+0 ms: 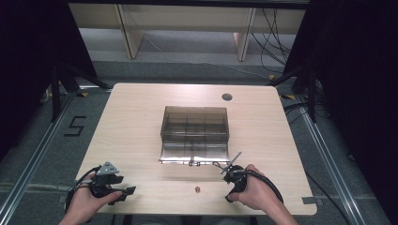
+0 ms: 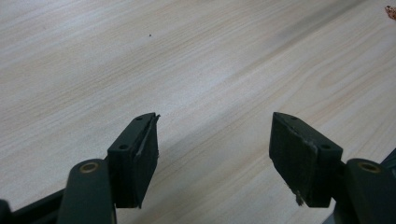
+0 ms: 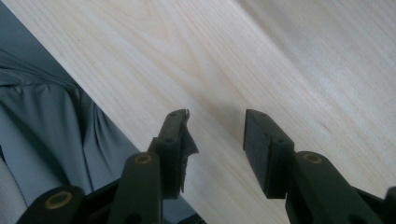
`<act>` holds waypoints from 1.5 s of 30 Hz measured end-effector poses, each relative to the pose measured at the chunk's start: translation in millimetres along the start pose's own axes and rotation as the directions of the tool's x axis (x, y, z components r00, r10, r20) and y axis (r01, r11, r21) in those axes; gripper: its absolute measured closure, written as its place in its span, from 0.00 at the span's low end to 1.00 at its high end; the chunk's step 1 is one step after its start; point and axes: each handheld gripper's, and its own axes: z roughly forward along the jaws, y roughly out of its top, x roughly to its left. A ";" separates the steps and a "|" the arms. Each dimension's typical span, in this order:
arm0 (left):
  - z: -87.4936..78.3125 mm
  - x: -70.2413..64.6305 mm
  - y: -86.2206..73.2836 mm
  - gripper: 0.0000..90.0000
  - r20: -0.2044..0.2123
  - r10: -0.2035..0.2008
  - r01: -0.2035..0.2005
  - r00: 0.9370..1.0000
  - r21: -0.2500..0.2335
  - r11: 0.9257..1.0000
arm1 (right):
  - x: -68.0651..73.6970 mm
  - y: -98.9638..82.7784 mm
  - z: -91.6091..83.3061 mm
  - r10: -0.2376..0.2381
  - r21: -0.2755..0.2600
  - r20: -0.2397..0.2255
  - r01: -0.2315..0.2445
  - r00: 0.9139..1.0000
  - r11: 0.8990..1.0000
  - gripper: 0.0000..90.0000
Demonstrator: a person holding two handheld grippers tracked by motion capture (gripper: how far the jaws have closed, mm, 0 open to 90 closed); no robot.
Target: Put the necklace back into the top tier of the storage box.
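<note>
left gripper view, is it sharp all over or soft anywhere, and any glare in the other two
Left gripper view: wood grain of the table crisp up close, softer toward the top right, where the small reddish object blurs. Right gripper view: pale washed-out sheen at upper right. High view: evenly lit table, dark surroundings, clear plastic box lightly reflective.

Bare table [image 1: 136,122] around the central clear box [image 1: 195,125], perhaps open-lidded.

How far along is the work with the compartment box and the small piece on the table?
Done: the clear compartment box stands open, lid laid flat. In hand: nothing; left tongs and right tongs are both open and empty above the table. Left: the small reddish piece lies near the front edge, untouched.
</note>
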 end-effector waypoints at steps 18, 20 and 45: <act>-0.5 -0.2 -0.6 0.36 0.000 0.002 -0.002 1.000 0.000 1.000 | 14.9 28.2 2.3 -0.132 0.004 -0.003 0.132 0.991 0.991 0.70; -0.5 -0.2 -0.6 0.36 0.000 0.002 -0.002 1.000 -0.001 1.000 | 17.1 31.1 3.2 -0.141 0.003 0.000 0.141 0.990 0.990 0.70; 0.3 -1.3 -0.5 0.36 -0.004 -0.015 0.015 1.000 -0.002 1.000 | 37.4 65.7 9.7 -0.210 0.021 -0.005 0.210 0.978 0.977 0.71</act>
